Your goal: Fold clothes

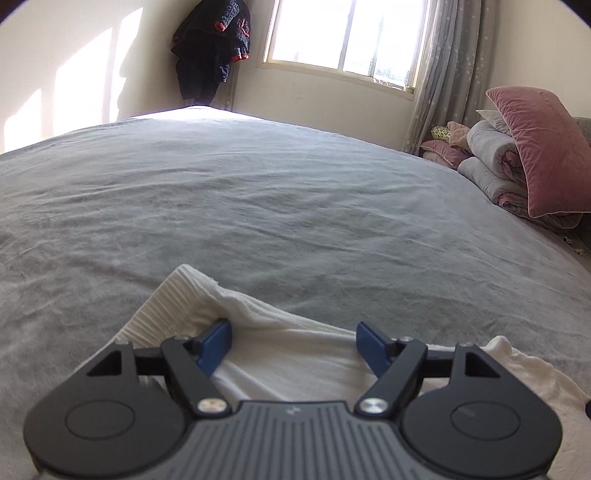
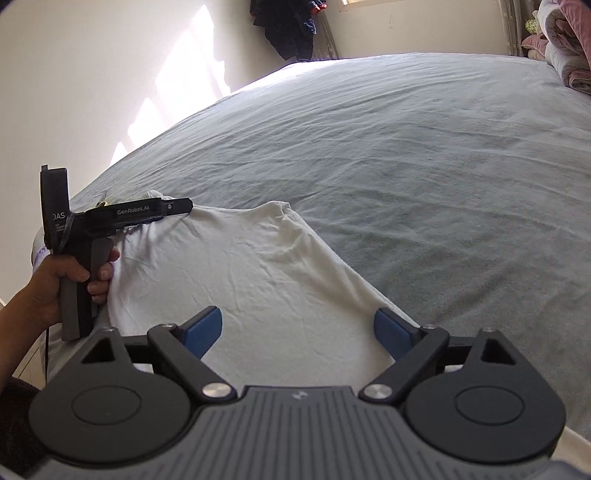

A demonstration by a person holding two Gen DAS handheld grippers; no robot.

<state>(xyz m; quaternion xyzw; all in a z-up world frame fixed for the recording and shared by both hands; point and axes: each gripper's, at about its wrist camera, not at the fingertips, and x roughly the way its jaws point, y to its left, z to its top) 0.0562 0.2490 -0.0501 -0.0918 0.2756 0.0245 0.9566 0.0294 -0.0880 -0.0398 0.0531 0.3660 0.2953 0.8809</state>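
Observation:
A white garment (image 1: 258,317) lies spread on the grey bed sheet (image 1: 295,203), with a ribbed edge (image 1: 166,299) turned up at its far left corner. My left gripper (image 1: 295,345) hovers low over that end, its blue pads wide apart with only loose cloth under them, so it is open. In the right wrist view the same white garment (image 2: 240,266) stretches from the near edge toward the left. My right gripper (image 2: 299,330) stands open above its near part, gripping nothing. A person's hand (image 2: 74,280) holds the left gripper's handle at the garment's left end.
The grey sheet (image 2: 406,147) stretches far beyond the garment. A pink pillow (image 1: 543,147) and a folded quilt (image 1: 491,162) are stacked at the right. Dark clothes (image 1: 214,48) hang in the far corner beside a window (image 1: 343,33) and a curtain (image 1: 443,74).

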